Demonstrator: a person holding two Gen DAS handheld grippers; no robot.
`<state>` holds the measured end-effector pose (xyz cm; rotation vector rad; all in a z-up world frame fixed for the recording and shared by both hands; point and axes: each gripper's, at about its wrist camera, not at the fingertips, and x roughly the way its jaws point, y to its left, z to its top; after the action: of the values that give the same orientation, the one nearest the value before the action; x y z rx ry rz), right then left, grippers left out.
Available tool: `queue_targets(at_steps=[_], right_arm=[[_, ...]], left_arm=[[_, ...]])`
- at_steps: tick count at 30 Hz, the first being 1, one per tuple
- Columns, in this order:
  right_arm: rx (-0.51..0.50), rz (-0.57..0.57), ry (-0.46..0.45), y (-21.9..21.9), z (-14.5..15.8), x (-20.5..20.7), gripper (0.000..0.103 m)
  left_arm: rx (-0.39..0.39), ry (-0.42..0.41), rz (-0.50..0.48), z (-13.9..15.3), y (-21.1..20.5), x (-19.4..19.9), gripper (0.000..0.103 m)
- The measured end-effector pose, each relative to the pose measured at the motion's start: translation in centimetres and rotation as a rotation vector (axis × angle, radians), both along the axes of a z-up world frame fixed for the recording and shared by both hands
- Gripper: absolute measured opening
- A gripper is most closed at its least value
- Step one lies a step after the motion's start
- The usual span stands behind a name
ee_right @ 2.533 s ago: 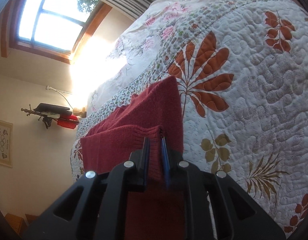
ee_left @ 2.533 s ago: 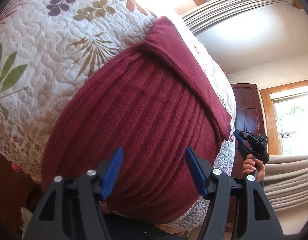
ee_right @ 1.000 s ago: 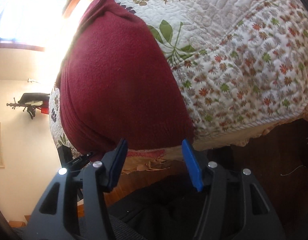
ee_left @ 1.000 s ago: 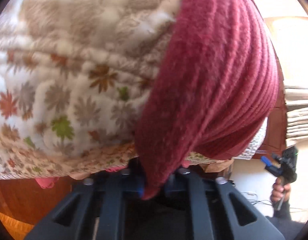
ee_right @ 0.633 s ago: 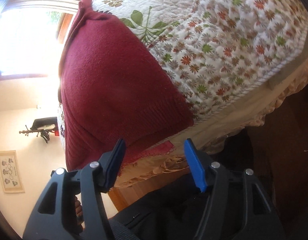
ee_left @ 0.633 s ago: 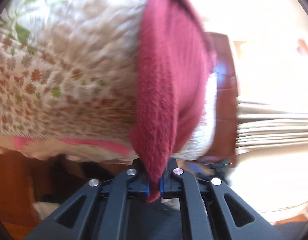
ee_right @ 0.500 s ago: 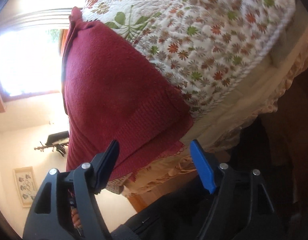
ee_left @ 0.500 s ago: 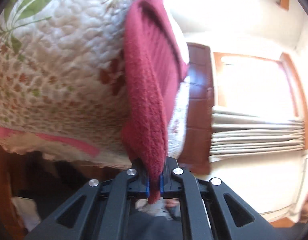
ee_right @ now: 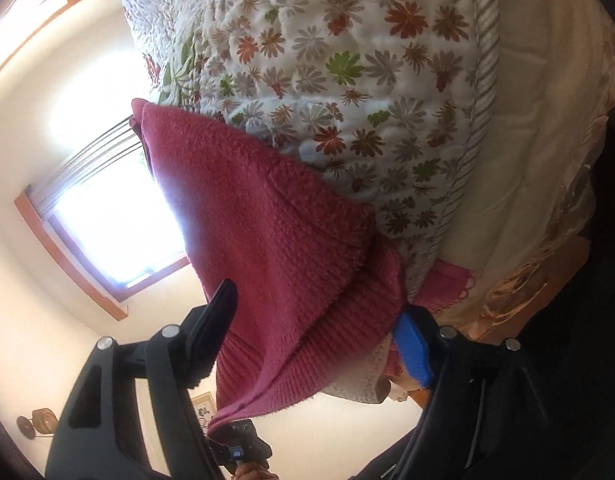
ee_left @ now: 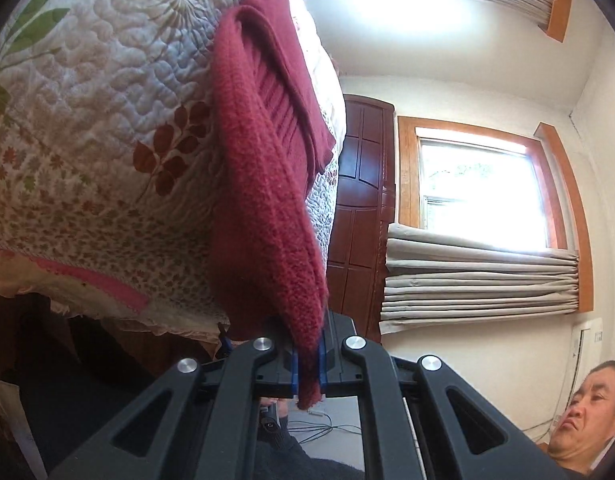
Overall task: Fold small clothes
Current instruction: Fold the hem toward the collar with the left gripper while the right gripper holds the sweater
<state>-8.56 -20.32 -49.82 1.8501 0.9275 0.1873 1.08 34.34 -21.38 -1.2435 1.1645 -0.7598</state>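
Left gripper (ee_left: 306, 364) pinches sweater (ee_left: 263, 184) corner; right gripper (ee_right: 319, 332) seemingly straddles its hem

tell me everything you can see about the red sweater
The sweater is a dark red, fuzzy knit with ribbed bands. It lies partly folded on the floral quilt, a flap doubled over on top, and its lower part hangs off the bed edge. The left tool is shut on a corner of the hem and pulls it taut. The right tool is open, with the ribbed hem between its spread fingers.
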Motion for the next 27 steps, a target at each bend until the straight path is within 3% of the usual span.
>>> queue_targets(at_steps=[2, 4, 7, 11, 19, 27], right_arm=[[0.016, -0.005, -0.003, -0.4, -0.3, -0.1, 0.033], [-0.011, -0.001, 0.004, -1.1, 0.2, -0.5, 0.013], [-0.086, -0.001, -0.02, -2.2, 3.4, -0.4, 0.012], [-0.227, 0.043, -0.064, -3.4, 9.9, -0.5, 0.011], [-0.412, 0.069, -0.221, -3.8, 23.0, 1.0, 0.011], [-0.49, 0.114, -0.31, -3.5, 29.2, 6.0, 0.011]], left_arm=[[-0.002, -0.002, 0.002, 0.0, 0.1, -0.1, 0.006], [-0.001, -0.001, 0.008, -0.8, 0.1, -0.3, 0.006], [-0.005, 0.019, 0.025, -2.1, 0.6, -1.1, 0.006], [-0.04, 0.044, 0.073, -3.5, 1.9, -2.4, 0.006], [-0.188, -0.034, 0.172, -1.4, 3.3, -3.5, 0.006], [-0.335, -0.126, 0.272, 1.2, 3.3, -0.4, 0.006]])
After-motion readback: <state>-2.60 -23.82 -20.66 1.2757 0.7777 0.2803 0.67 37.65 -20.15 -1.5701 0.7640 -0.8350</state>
